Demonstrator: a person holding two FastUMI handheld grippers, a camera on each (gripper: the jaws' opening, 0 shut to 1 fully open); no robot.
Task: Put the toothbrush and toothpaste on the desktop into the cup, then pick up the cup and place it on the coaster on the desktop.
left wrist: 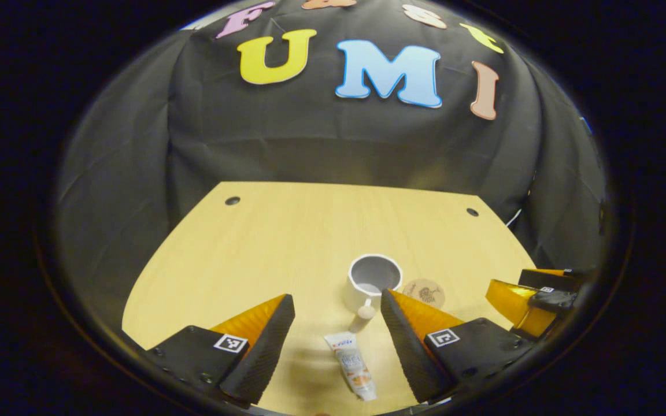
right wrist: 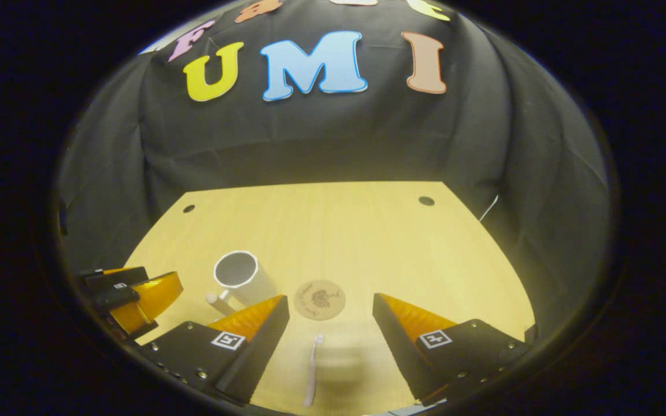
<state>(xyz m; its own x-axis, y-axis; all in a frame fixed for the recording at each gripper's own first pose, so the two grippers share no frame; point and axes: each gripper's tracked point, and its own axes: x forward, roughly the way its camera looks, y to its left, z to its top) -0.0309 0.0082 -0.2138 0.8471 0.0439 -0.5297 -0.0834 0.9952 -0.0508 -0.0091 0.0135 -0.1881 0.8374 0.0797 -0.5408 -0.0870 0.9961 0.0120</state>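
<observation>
In the left gripper view I have my left tool (left wrist: pixel 337 346) spread wide at the bottom of the frame, holding nothing. Between its fingers lies the white toothpaste tube (left wrist: pixel 351 364) with its cap (left wrist: pixel 365 312) pointing up-frame toward the white round cup (left wrist: pixel 372 282), which stands upright just right of centre on the pale wooden table (left wrist: pixel 287 242). The cap sits just beside the cup's base; I cannot tell whether they touch. The round brown cork coaster (left wrist: pixel 424 292) lies flat just right of the cup.

At the right edge of that frame I see my right tool (left wrist: pixel 532 297). In the right gripper view its fingers are also wide apart and empty at the bottom of the frame. The white toothbrush (right wrist: pixel 313 370) lies on the table between them, lengthwise up the frame, its head toward the coaster in the lower middle. The cup stands left of the coaster, and my left tool shows at the lower left.
</observation>
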